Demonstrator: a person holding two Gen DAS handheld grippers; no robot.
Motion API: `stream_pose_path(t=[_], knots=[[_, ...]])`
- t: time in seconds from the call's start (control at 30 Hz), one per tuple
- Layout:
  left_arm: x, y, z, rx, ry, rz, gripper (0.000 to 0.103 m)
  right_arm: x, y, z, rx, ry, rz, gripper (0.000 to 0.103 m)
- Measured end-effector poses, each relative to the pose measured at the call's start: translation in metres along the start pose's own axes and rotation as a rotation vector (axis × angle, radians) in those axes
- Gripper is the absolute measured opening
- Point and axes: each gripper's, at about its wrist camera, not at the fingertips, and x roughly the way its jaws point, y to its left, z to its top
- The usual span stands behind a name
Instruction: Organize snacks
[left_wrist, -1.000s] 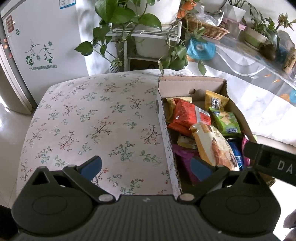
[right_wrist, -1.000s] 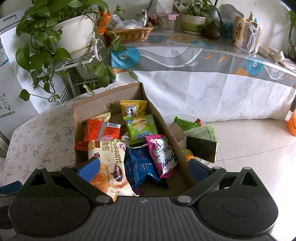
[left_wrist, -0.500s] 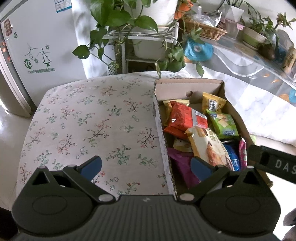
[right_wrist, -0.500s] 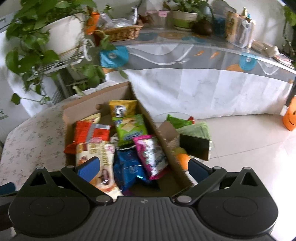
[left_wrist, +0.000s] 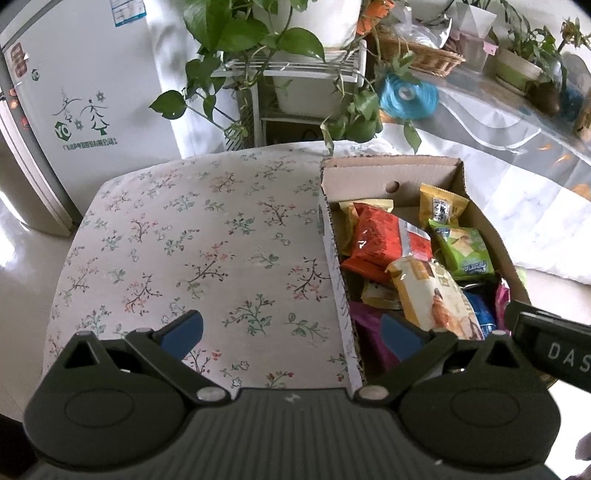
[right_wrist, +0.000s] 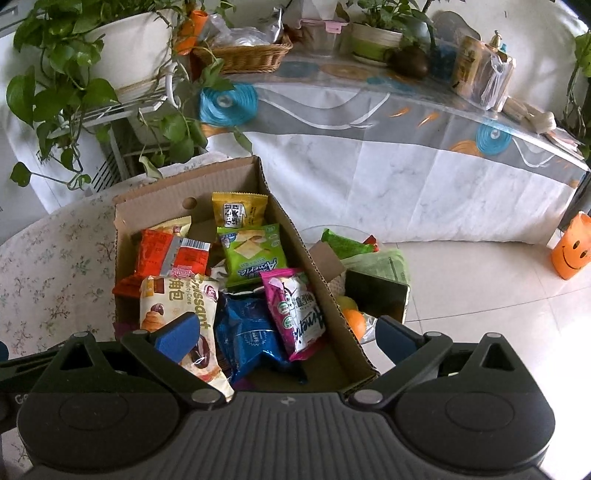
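While both grippers — left gripper, right gripper — gape wide, empty, crammed box risks snagging neighbouring packets

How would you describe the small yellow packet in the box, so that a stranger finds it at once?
Start at the open cardboard box on the flowered tablecloth. Look to its far end, near the round hole in the wall. There lies the small yellow packet, just behind the green cracker packet; it alone is yellow with a white label panel.

Both wrist views above shared snack box
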Motion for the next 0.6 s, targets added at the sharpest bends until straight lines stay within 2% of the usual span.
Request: stream_pose_path(t=[0.6], knots=[[0.0045,-0.0035,0.0053,0.049,-0.006,-0.001,0.101,0.0035,0.0023,0.0025,-0.021,0.005,-0.038,0.103]])
